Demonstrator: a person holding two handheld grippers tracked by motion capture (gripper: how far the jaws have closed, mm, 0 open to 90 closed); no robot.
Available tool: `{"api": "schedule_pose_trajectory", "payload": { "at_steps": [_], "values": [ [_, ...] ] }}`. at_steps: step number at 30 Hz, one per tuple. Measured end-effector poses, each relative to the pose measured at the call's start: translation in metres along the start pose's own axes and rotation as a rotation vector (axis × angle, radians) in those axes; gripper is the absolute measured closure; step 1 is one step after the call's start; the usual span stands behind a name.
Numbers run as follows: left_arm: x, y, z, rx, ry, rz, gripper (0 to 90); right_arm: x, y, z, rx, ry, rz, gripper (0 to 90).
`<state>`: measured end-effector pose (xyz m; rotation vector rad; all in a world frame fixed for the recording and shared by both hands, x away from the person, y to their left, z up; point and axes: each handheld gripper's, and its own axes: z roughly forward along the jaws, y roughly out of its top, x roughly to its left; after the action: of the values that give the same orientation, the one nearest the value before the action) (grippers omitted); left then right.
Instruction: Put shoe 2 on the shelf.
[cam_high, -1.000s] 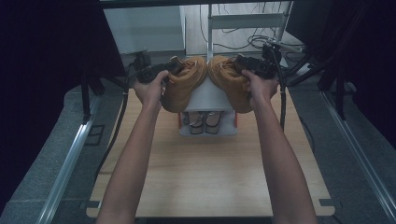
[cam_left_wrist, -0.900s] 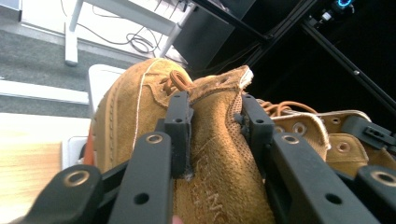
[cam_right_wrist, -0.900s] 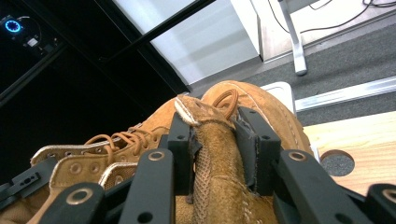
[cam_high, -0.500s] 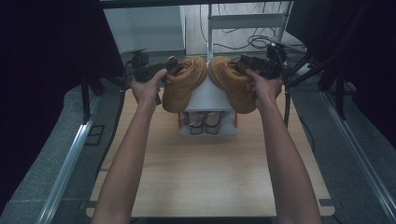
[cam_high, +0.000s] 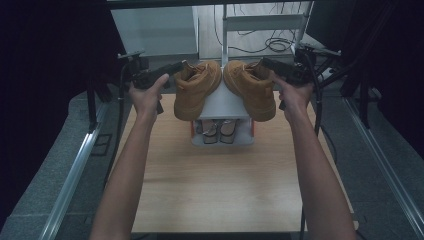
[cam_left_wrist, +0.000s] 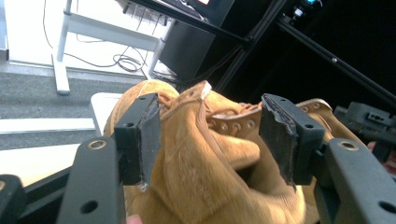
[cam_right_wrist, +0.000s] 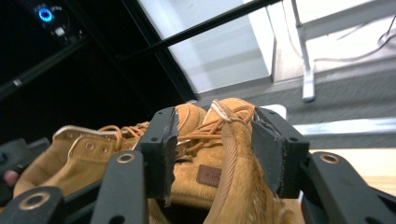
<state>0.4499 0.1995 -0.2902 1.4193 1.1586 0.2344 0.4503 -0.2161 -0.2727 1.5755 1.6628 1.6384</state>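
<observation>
Both tan boots sit atop the white shoe rack (cam_high: 223, 102), the left boot (cam_high: 196, 89) and right boot (cam_high: 251, 87) overhanging its edges. The left gripper (cam_high: 176, 68) and right gripper (cam_high: 266, 64) have just been opening, jaws released around the collars; a snagged pad risks tipping a boot off.

The two boots (cam_high: 197, 90) (cam_high: 250, 87) were yellow-brown, with laces the same colour. The rack (cam_high: 223, 102) under them was white. The counter (cam_high: 220, 185) was light wood with thin stripes. Both grippers (cam_high: 176, 67) (cam_high: 265, 63) were black.
</observation>
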Motion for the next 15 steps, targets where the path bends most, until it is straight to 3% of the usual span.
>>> {"api": "schedule_pose_trajectory", "payload": {
  "at_steps": [2,6,11,15],
  "values": [
    [0.000,0.000,-0.009,-0.001,0.007,0.017,41.6,0.004,0.001,-0.008,-0.008,-0.011,-0.046,54.8],
    [0.002,-0.004,-0.027,-0.009,0.026,0.032,45.9,0.005,0.003,-0.024,-0.013,0.001,-0.072,61.8],
    [0.006,-0.016,-0.042,-0.007,0.030,0.029,54.2,-0.003,-0.005,-0.041,-0.037,0.012,-0.058,73.3],
    [0.012,-0.027,-0.045,0.023,0.025,0.029,63.6,-0.012,-0.015,-0.049,-0.052,-0.003,-0.062,79.9]
  ]
}}
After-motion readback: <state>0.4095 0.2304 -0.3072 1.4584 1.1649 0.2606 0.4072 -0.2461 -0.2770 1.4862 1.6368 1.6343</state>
